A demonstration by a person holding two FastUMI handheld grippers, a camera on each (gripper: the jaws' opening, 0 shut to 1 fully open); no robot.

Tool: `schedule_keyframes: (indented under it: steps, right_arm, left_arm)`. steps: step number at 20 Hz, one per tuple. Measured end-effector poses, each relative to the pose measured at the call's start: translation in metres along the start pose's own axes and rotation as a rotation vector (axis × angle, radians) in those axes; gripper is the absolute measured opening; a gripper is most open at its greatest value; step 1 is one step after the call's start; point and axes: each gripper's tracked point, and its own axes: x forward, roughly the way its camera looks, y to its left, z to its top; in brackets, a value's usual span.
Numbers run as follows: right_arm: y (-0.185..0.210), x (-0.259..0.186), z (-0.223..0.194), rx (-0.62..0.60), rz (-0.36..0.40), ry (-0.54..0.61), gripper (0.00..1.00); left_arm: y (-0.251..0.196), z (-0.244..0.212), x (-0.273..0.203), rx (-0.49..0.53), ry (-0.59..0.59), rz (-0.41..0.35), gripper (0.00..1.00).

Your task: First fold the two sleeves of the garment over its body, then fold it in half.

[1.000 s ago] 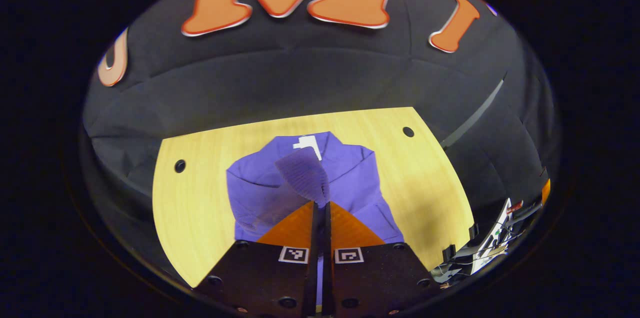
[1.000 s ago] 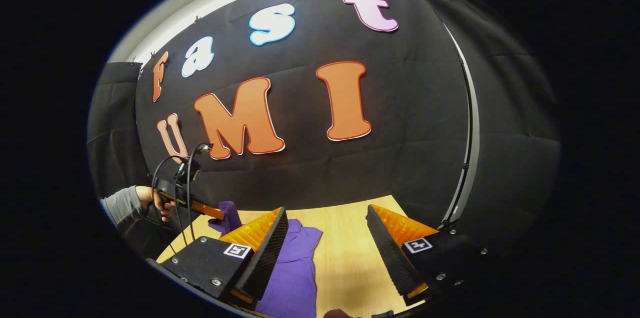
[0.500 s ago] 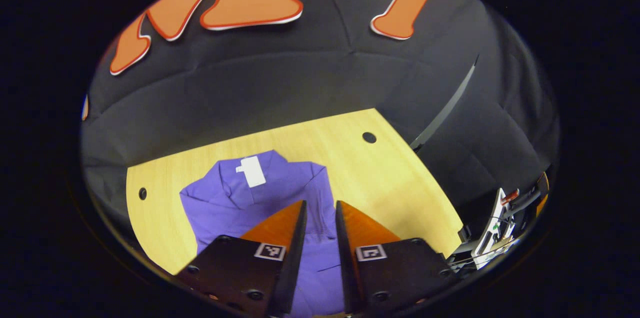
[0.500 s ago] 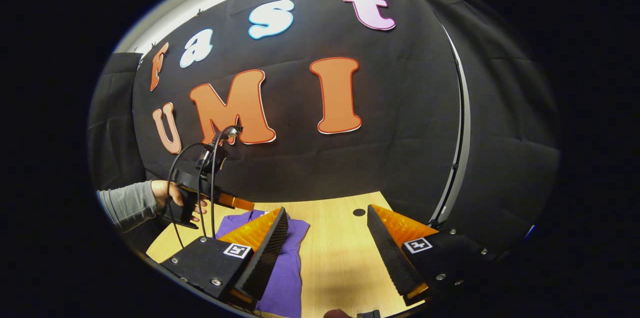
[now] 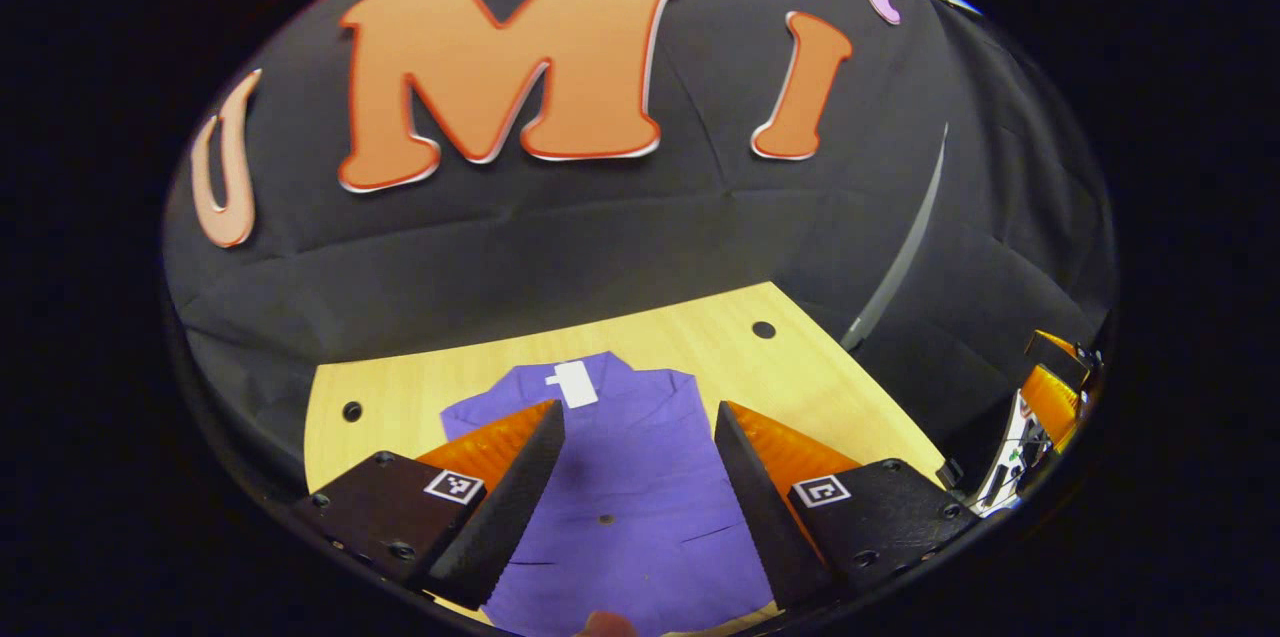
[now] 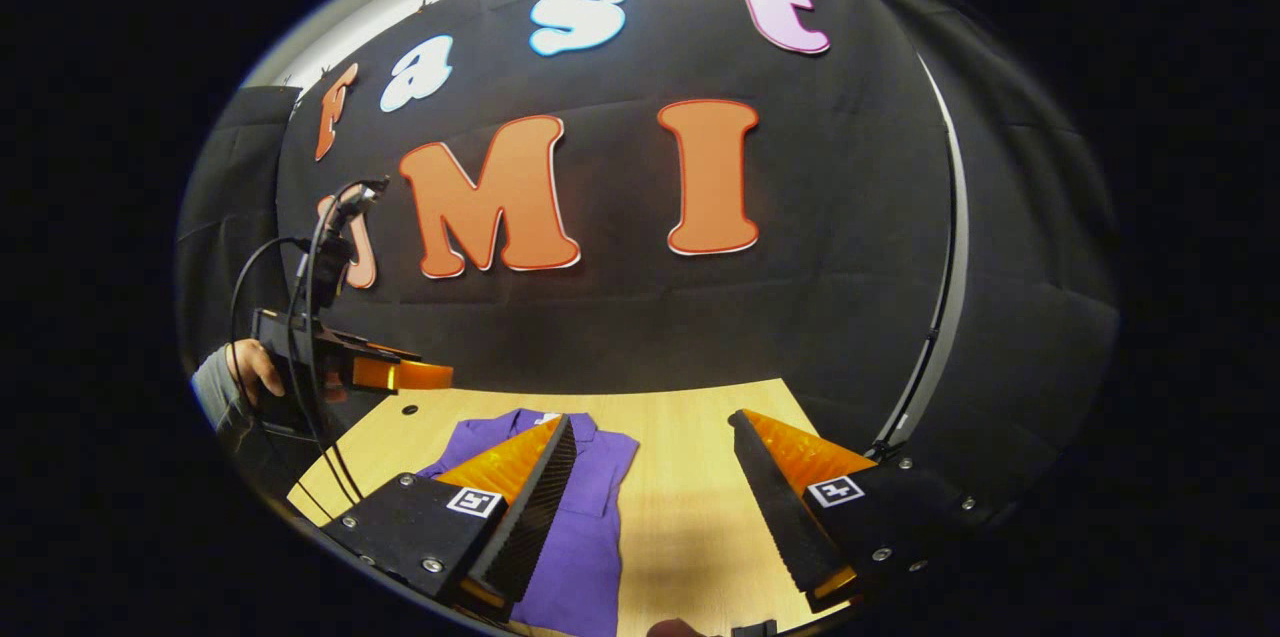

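We see the purple cloth garment (image 5: 625,477) lying flat on the pale wooden table (image 5: 800,377); our left gripper (image 5: 640,417) and right gripper (image 6: 650,427) hover wide apart, empty.

The garment (image 5: 630,477) lay flat on the bench (image 5: 790,377). Its collar tag (image 5: 573,384) pointed toward the back wall (image 5: 560,247).

Between the spread jaws of the left gripper (image 5: 640,477), a purple shirt (image 5: 630,487) lies flat on the tabletop (image 5: 800,377). Bare wood runs past the right jaw. Between the spread jaws of the right gripper (image 6: 650,497), the wood is bare. The wall (image 6: 640,317) rises beyond the far edge.
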Motion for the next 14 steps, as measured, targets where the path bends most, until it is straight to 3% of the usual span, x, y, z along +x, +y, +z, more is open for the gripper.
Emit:
schedule_keyframes:
  steps: [4,7,14]
  right_arm:
    - [0.024,0.008,-0.019,-0.030,0.047,0.053,0.95]
    - [0.036,0.006,-0.045,-0.066,0.039,0.112,0.95]
    - [0.060,-0.015,-0.139,-0.049,-0.028,0.305,0.95]
  left_arm:
    - [0.057,-0.031,-0.050,0.010,-0.051,0.152,0.96]
    - [0.094,-0.068,-0.079,0.018,-0.046,0.225,0.96]
    - [0.153,-0.166,-0.116,0.057,0.042,0.274,0.93]
